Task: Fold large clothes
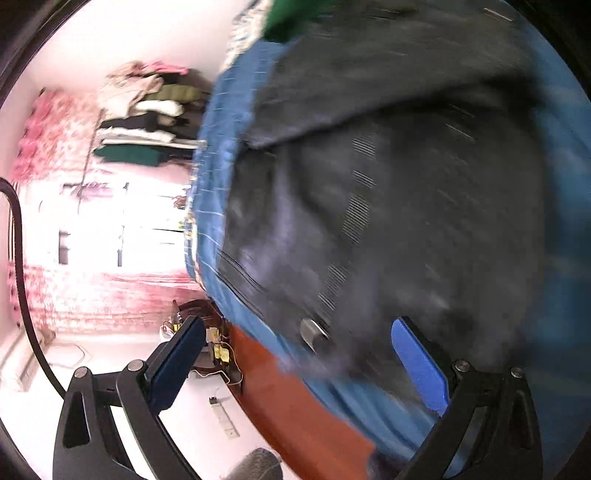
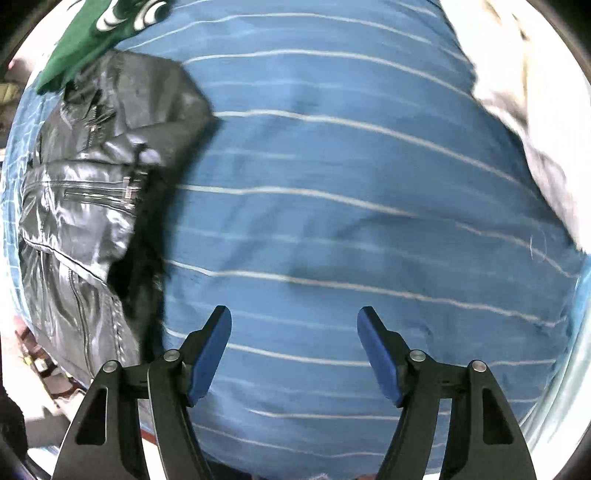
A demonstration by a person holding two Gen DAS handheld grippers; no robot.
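A black shiny jacket (image 2: pixel 85 199) with zips lies crumpled on a blue striped bed sheet (image 2: pixel 332 184), at the left of the right wrist view. In the left wrist view the jacket (image 1: pixel 388 203) fills the middle, blurred, close in front of my left gripper (image 1: pixel 295 354), which is open and empty with a metal zip pull (image 1: pixel 314 332) between its fingers. My right gripper (image 2: pixel 294 350) is open and empty above the bare sheet, to the right of the jacket.
A green garment (image 2: pixel 99 33) lies beyond the jacket. A pale garment (image 2: pixel 535 129) lies at the right on the sheet. In the left wrist view the bed's orange edge (image 1: pixel 295 406), a white floor, a rack of folded clothes (image 1: pixel 147 118) and a bright window show.
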